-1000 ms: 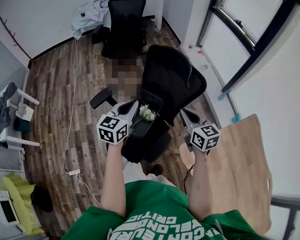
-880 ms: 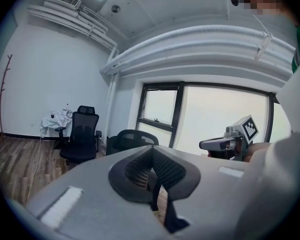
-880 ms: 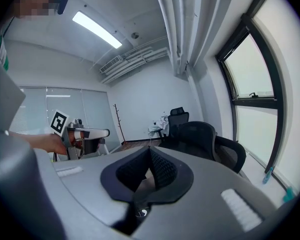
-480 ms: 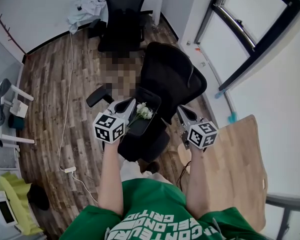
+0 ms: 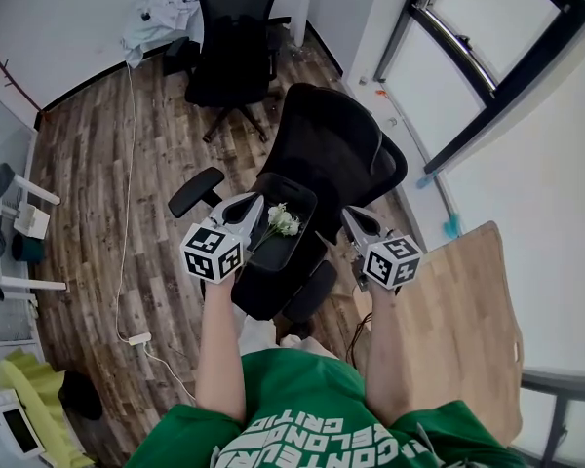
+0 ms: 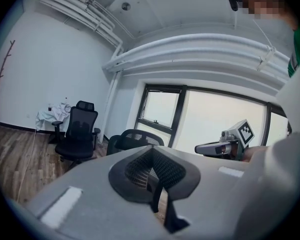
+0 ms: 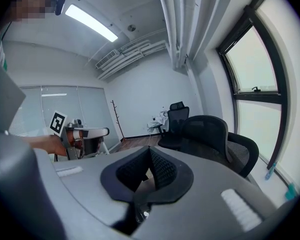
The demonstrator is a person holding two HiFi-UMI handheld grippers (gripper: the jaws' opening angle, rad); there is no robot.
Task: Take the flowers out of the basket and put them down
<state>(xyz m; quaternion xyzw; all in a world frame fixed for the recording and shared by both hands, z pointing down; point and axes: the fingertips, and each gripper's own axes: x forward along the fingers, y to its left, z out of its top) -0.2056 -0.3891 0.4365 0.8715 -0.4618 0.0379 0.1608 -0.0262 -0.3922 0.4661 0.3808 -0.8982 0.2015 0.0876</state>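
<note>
Both grippers are held up over a black office chair (image 5: 343,142), level with each other and well apart. The left gripper (image 5: 254,205) has its jaws pressed together with nothing between them, and the right gripper (image 5: 351,216) is the same. Each gripper view looks out across the room, not down at the work. The flowers (image 5: 285,222), small white blooms on a thin green stem, lie in the dark basket (image 5: 311,200), which sits on the chair seat. From the head view they appear just beside the left tips, though probably lower.

Risks, as I judge them:
- Jaws going down while pressed together would push the blooms rather than take them.
- A grip on the heads instead of the stem could crush them.
- A snagged stem might lift the basket too.
- The chair may swivel or roll if it is leaned on.

Writing: the green shirt (image 5: 312,412) has white print, upside down and cut off, which I cannot read with confidence. The cubes carry only black-and-white square markers.
</note>
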